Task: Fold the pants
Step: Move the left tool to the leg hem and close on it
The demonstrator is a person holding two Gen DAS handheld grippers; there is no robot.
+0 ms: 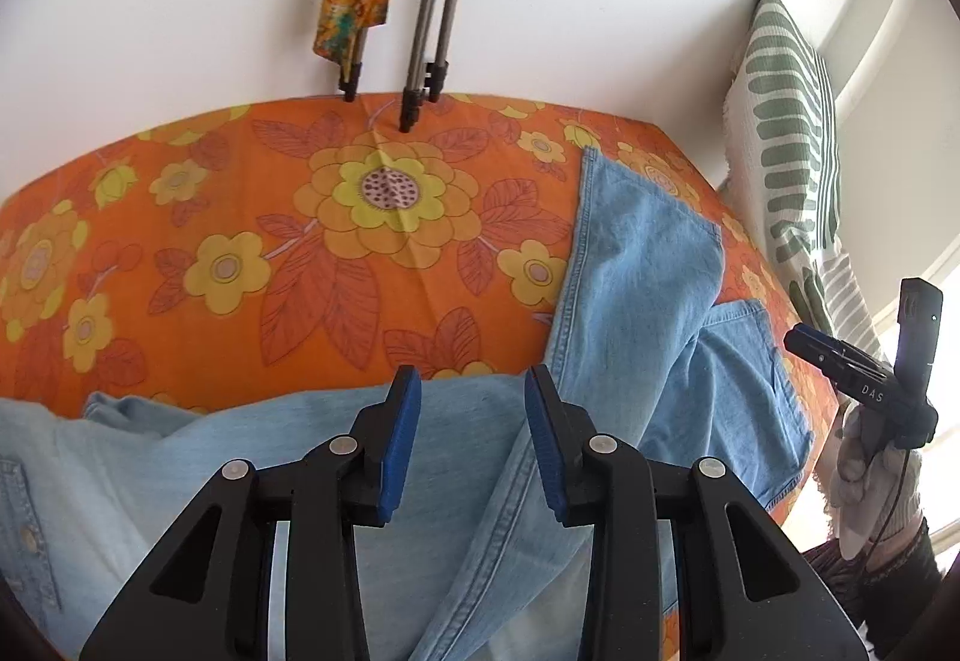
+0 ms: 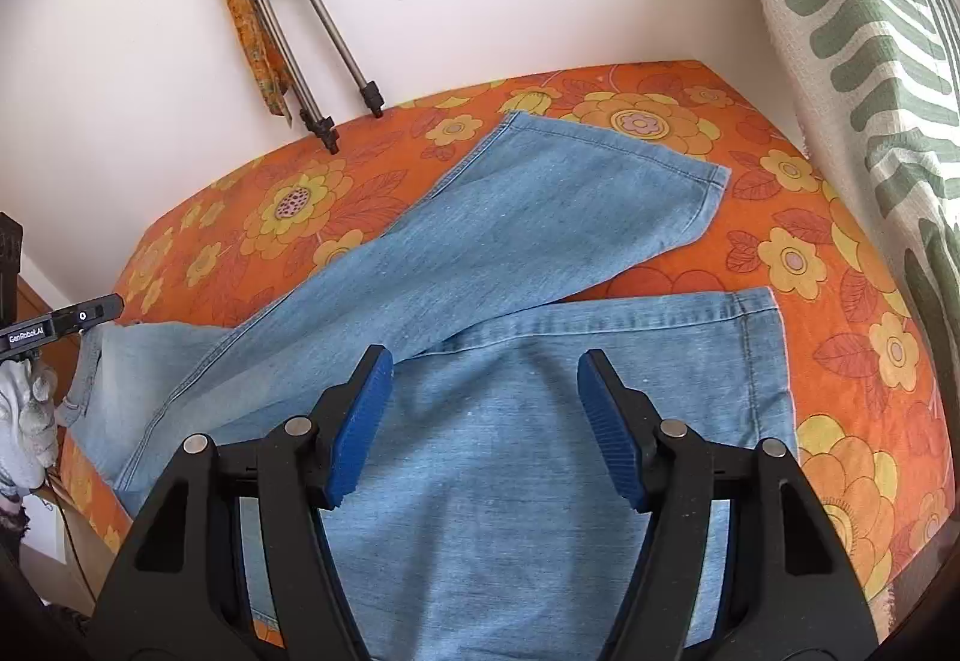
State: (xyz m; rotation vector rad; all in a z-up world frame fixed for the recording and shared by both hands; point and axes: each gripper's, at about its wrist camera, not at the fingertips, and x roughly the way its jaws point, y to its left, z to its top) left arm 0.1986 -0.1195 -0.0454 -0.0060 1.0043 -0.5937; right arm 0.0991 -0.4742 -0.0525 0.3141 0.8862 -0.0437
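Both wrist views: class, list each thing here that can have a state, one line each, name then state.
pants: spread on the bed, unfolded, the two legs splayed apart and overlapping near the top.
left gripper: open, nothing between the pads, above the pants.
right gripper: open wider, empty, above a pant leg.
bedspread: laid flat, faint creases.
tripod: legs together, leaning on the wall.

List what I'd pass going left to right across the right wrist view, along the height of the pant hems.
Left gripper at the left edge → yellow flower print on the orange bedspread → jeans with both leg hems → bare orange floral bedspread → green-and-white patterned fabric at the right edge.
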